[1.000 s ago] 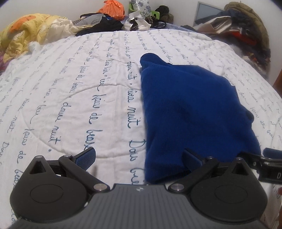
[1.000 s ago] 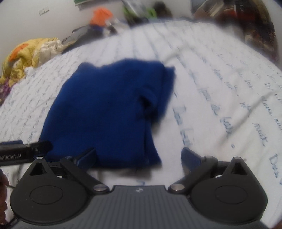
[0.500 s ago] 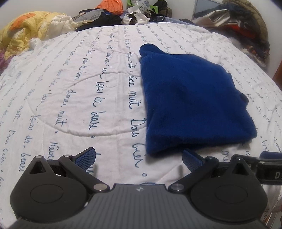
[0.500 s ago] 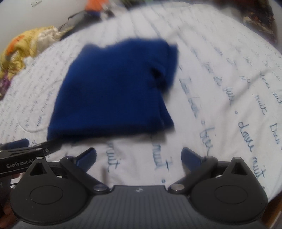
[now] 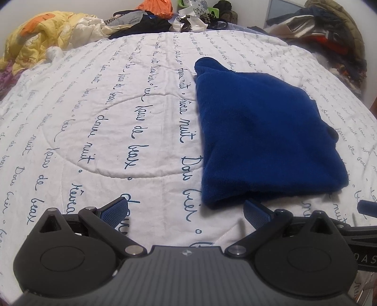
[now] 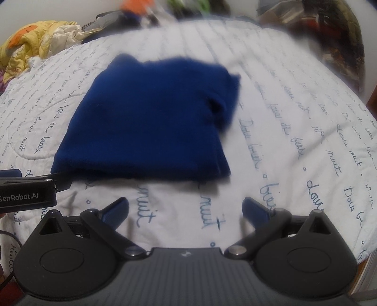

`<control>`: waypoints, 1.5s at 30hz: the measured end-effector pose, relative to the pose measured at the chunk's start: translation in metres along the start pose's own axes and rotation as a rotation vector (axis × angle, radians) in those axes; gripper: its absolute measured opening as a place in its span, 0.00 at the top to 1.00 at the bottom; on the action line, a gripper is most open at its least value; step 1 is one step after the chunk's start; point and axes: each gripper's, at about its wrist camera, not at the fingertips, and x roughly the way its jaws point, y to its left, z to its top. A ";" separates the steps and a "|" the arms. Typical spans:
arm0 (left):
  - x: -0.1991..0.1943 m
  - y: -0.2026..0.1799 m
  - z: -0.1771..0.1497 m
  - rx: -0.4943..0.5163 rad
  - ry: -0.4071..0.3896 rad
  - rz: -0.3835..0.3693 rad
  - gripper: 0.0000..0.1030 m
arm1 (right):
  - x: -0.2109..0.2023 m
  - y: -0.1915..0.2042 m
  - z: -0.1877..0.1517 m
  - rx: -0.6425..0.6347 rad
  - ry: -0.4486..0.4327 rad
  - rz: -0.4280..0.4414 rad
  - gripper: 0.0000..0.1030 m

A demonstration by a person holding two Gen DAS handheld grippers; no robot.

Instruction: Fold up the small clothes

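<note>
A folded dark blue garment lies flat on the white quilt with blue script. It also shows in the right wrist view, slightly blurred. My left gripper is open and empty, just short of the garment's near edge. My right gripper is open and empty, a little back from the garment's near edge. The left gripper's body shows at the left edge of the right wrist view. The right gripper's body shows at the right edge of the left wrist view.
A yellow and orange blanket lies bunched at the far left of the bed. Piled clothes and bags line the far edge. More heaped clothes stand at the far right. The bed's right edge is close to my right gripper.
Both grippers have drawn back from the blue garment, off its near edge. The garment lies released and folded on the quilt. Both stay open.
</note>
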 end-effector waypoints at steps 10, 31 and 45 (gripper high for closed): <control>0.001 0.001 0.000 -0.005 0.010 -0.003 0.00 | 0.000 0.000 0.000 0.000 0.000 0.000 0.00; 0.004 0.000 -0.001 0.001 0.022 0.000 0.00 | 0.000 -0.002 0.000 0.003 -0.003 0.001 0.00; 0.003 0.002 -0.002 -0.003 0.013 0.005 0.00 | 0.001 -0.001 0.000 0.001 0.001 0.009 0.00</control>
